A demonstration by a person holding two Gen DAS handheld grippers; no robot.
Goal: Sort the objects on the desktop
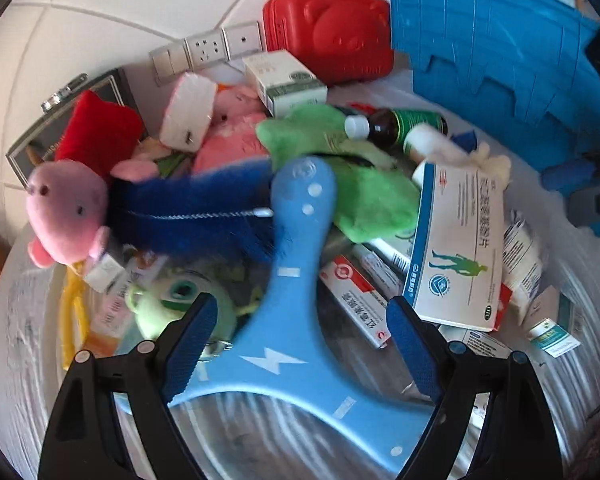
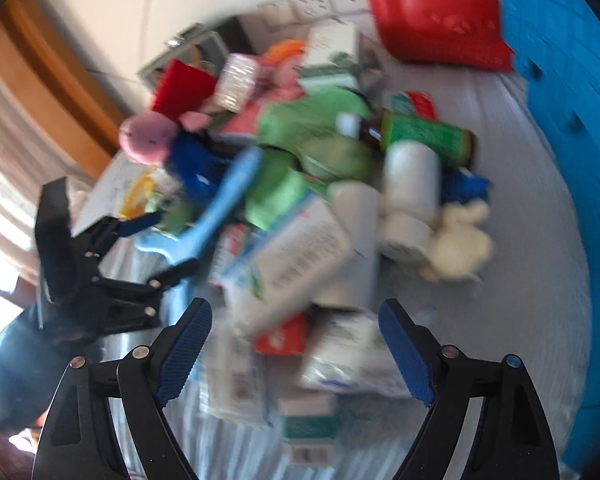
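Two grippers are mine, one in each hand. My left gripper (image 1: 296, 340) has its jaws wide apart, and a light blue three-armed toy (image 1: 296, 320) lies between them. It touches the left pad, but the right pad is clear of it, so I am not pinching it. My right gripper (image 2: 296, 344) is wide open too and holds nothing. It hangs over blurry boxes.

Going from left to right in my left view, I count one dark framed box (image 1: 66, 120) at the back with one red cushion (image 1: 100, 136) in front of it. Next comes one pink pig doll (image 1: 66, 212) in a blue fuzzy body. Below it is one yellow cord (image 1: 74, 320), and just beside my left pad sits one round pale green one-eyed toy (image 1: 180, 300). Behind the pig is one white packet (image 1: 188, 112) and one pink soft toy (image 1: 228, 136). In the middle lies one green soft toy (image 1: 364, 196), touching the tip of the blue toy. One white and green box (image 1: 288, 80) stands behind it, and one red case (image 1: 332, 36) with a bear face is against the wall.

Further right, one dark bottle (image 1: 400, 128) with a white cap lies on its side. One big white and blue medicine box (image 1: 460, 248) leans on the pile, and one red and white box (image 1: 356, 300) lies beside it. One small cream soft toy (image 1: 492, 164) peeks out behind. One big blue bin (image 1: 488, 40) stands at the far right.

In my right view I count two white bottles (image 2: 410, 196) side by side.
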